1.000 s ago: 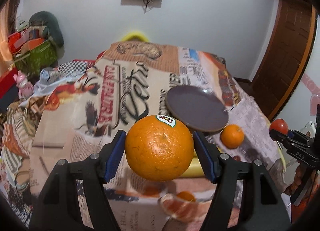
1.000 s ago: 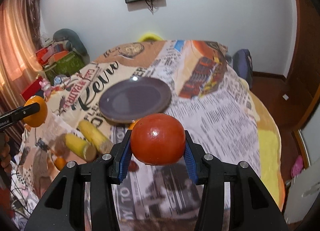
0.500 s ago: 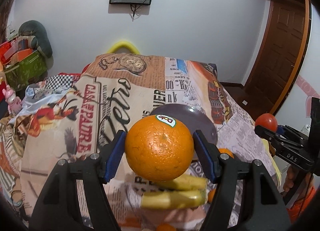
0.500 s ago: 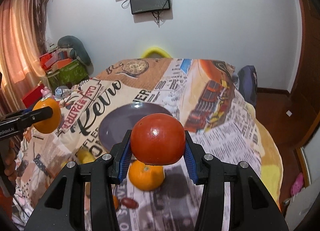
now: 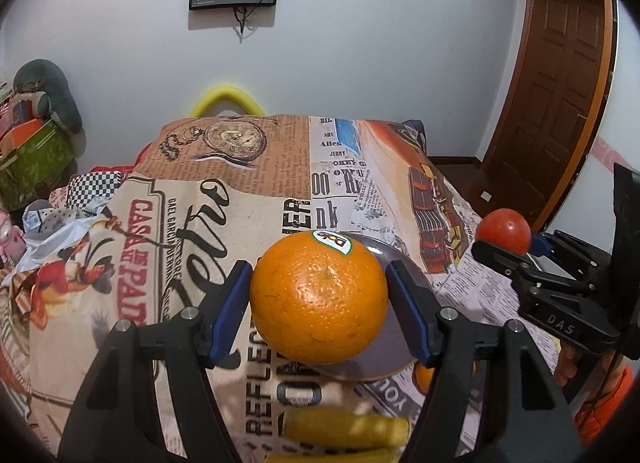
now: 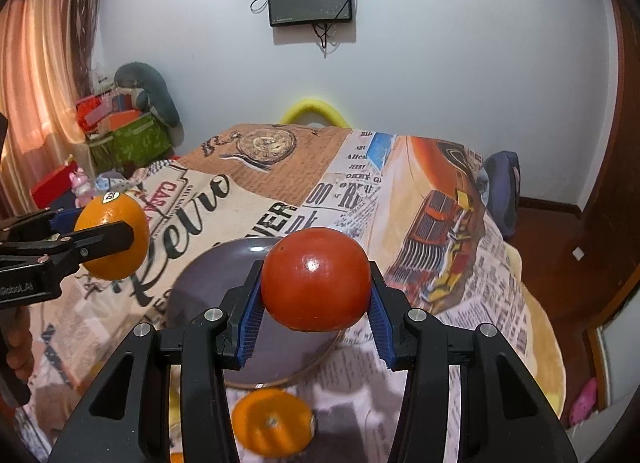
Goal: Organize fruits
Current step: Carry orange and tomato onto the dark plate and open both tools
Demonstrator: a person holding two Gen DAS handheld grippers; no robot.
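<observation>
The left tongs [image 5: 320, 299] grip a large orange [image 5: 319, 297] between their blue pads, its navel facing the camera and its sticker [image 5: 331, 241] turned up and away, held above the near rim of a dark plate [image 6: 224, 263] on the newsprint-patterned worktop [image 5: 248, 183]. The right tongs [image 6: 316, 295] clamp a round red tomato [image 6: 316, 279] over the same plate, with a smaller orange [image 6: 272, 427] lying on the cloth just in front of the plate. Two yellow corn pieces [image 5: 344, 429] lie crosswise on the cloth at the bottom of the left view, long axes running left to right.
</observation>
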